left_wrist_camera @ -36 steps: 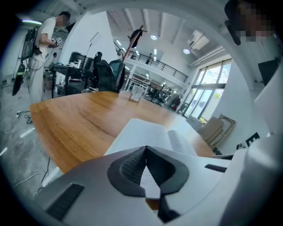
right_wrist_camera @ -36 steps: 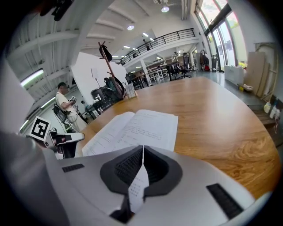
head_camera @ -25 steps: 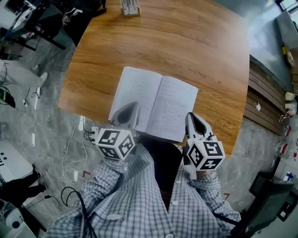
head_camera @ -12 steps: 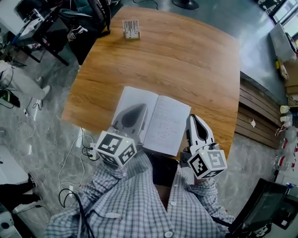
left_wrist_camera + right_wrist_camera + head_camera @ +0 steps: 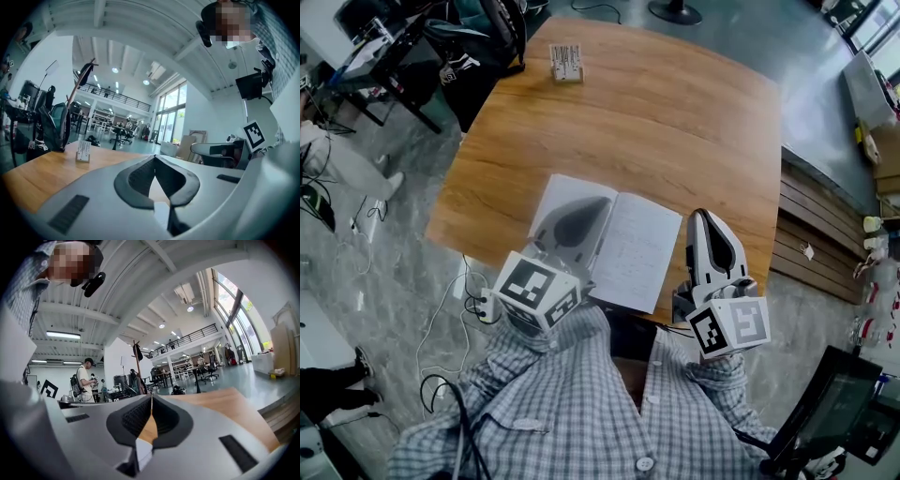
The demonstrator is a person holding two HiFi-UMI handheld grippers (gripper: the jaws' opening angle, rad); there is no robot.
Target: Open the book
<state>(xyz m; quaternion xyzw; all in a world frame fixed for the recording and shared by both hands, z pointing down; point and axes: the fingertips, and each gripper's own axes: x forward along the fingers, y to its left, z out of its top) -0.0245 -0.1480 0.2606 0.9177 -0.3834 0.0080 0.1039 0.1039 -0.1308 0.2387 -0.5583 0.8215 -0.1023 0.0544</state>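
Book [image 5: 623, 246] lies open, handwritten pages up.

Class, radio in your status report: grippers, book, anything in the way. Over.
Left gripper shut, empty. Right gripper shut, empty. Book lies open on table. Nothing in the way.

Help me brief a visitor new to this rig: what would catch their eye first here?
The open book lies flat at the near edge of the wooden table. The left tool hovers over its left page, the right tool beside its right edge, both shut and empty. A small card stand sits at the far edge.
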